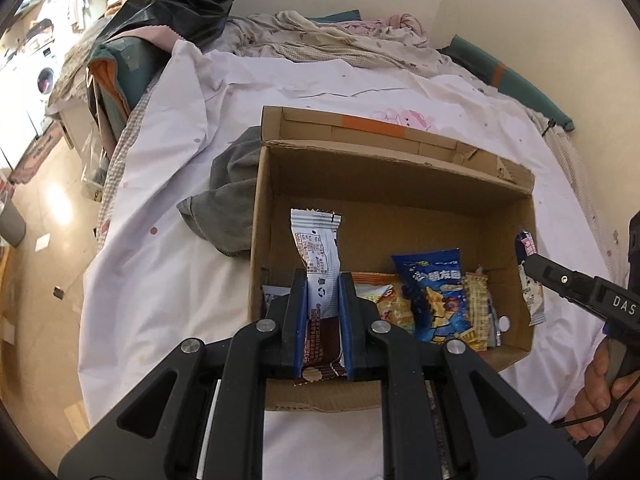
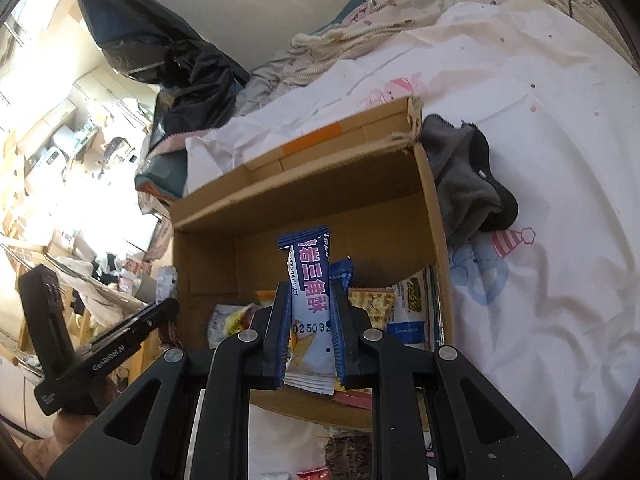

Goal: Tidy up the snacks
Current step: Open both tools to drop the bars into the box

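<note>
An open cardboard box lies on the white bedsheet and holds several snack packets, among them a blue one. My left gripper is shut on a white and brown snack packet, held over the box's near left corner. My right gripper is shut on a blue and white snack packet, held over the near edge of the box. In the left wrist view the right gripper shows at the box's right wall with its packet.
A grey cloth lies against the box's left side. Crumpled bedding and a black bag pile up at the far end of the bed. The floor is to the left. More packets lie on the sheet below the right gripper.
</note>
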{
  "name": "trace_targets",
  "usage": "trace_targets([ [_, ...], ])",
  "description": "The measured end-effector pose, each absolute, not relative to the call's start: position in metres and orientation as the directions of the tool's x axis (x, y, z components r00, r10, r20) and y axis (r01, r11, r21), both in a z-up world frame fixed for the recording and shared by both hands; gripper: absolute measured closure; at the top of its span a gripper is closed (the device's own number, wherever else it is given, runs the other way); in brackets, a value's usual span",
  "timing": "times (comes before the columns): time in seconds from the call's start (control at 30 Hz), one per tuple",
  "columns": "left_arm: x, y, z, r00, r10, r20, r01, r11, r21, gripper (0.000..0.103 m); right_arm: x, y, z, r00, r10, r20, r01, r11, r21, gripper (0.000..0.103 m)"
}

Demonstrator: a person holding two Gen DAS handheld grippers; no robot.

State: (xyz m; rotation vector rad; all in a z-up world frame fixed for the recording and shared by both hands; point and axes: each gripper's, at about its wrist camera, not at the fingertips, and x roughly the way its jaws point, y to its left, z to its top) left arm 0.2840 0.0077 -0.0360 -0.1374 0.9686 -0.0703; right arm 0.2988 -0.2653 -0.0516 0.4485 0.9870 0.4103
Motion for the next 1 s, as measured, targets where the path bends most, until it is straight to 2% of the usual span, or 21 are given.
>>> trace_targets([
  [0.33, 0.287, 0.006, -0.051, 0.505, -0.153, -0.849, -0.007, 0.983, -0.182, 0.09, 0.303, -0.257, -0.073, 0.42, 0.496, -0.76, -0.09, 0.856, 0.509, 0.083],
  [0.6, 0.285, -0.002, -0.051, 0.502, -0.15, -0.852, 0.025, 0.987, -0.16, 0.089, 0.302, -0.258, -0.075, 0.414, 0.503, -0.759, -0.076, 0.85, 0.522, 0.08],
  [0.63, 0.285, -0.003, -0.052, 0.501, -0.148, -0.853, 0.027, 0.987, -0.155, 0.085, 0.303, -0.259, -0.075, 0.414, 0.507, -0.756, -0.073, 0.846, 0.528, 0.08],
  [0.7, 0.284, -0.005, -0.052, 0.497, -0.152, -0.854, 0.03, 0.987, -0.158, 0.068, 0.303, -0.261, -0.075, 0.418, 0.512, -0.75, -0.061, 0.84, 0.539, 0.074],
  [0.73, 0.283, -0.004, -0.052, 0.5, -0.161, -0.851, 0.03, 0.985, -0.169, 0.053, 0.303, -0.263, -0.075, 0.42, 0.513, -0.748, -0.055, 0.838, 0.543, 0.071],
  [0.77, 0.282, -0.003, -0.051, 0.505, -0.178, -0.845, 0.031, 0.982, -0.188, 0.043, 0.303, -0.266, -0.074, 0.423, 0.522, -0.741, -0.047, 0.829, 0.557, 0.058],
  [0.8, 0.281, -0.002, -0.049, 0.511, -0.195, -0.837, 0.036, 0.978, -0.206, 0.041, 0.303, -0.267, -0.073, 0.428, 0.53, -0.732, -0.043, 0.821, 0.569, 0.043],
  [0.83, 0.281, -0.002, -0.048, 0.518, -0.2, -0.832, 0.038, 0.977, -0.211, 0.038, 0.303, -0.269, -0.071, 0.44, 0.537, -0.72, -0.041, 0.813, 0.581, 0.037],
  [0.87, 0.28, -0.003, -0.046, 0.522, -0.195, -0.831, 0.038, 0.978, -0.206, 0.034, 0.302, -0.271, -0.068, 0.458, 0.535, -0.71, -0.043, 0.811, 0.584, 0.034],
  [1.0, 0.279, -0.006, -0.042, 0.539, -0.193, -0.82, 0.045, 0.978, -0.202, 0.031, 0.301, -0.271, -0.063, 0.474, 0.529, -0.704, -0.063, 0.818, 0.572, 0.034],
])
